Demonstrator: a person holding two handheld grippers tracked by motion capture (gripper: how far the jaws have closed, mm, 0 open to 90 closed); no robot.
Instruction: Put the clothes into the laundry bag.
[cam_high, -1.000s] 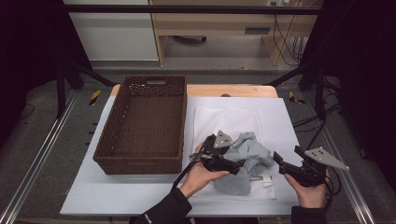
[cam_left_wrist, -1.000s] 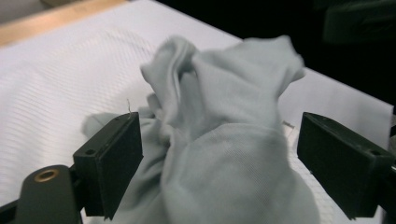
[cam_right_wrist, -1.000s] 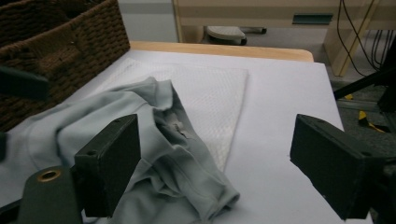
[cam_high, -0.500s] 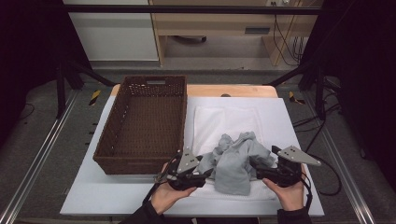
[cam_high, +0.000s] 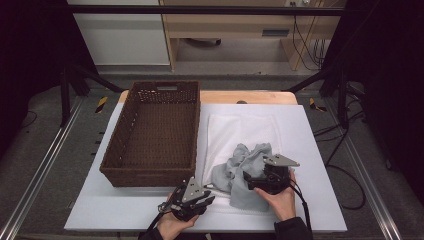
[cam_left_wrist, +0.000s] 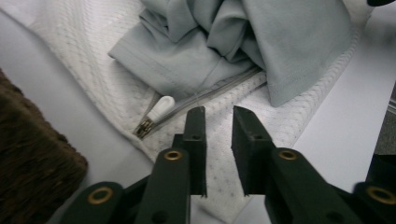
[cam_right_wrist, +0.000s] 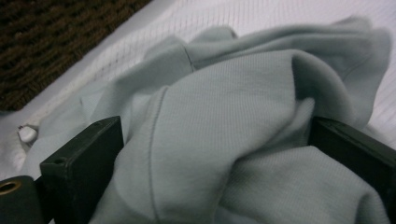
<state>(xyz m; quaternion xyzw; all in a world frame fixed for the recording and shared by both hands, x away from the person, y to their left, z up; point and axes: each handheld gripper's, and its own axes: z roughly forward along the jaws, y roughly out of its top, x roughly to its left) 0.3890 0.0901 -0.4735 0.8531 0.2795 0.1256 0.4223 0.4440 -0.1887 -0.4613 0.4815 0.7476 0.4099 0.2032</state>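
Crumpled pale grey-green zip garment (cam_high: 246, 170) lying on white waffle towel (cam_high: 235, 132), centre-right of high view, beside brown wicker basket (cam_high: 155, 132). Left gripper (cam_left_wrist: 218, 122) jaws just closing to narrow gap, nothing between them, aiming at zipper pull (cam_left_wrist: 159, 109). Right gripper (cam_right_wrist: 210, 154) gaping wide, fabric bunching between jaws, pads seemingly not yet pinching. Judging: grasp step; next, closing both on cloth.

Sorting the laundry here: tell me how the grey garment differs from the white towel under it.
The grey garment is crumpled in a heap; the white towel lies flat. The garment is smooth knit with a zipper; the towel has a waffle-like texture. The garment sits between the right hand-held gripper's wide jaws; the towel is ungripped. Both rest beside the basket.
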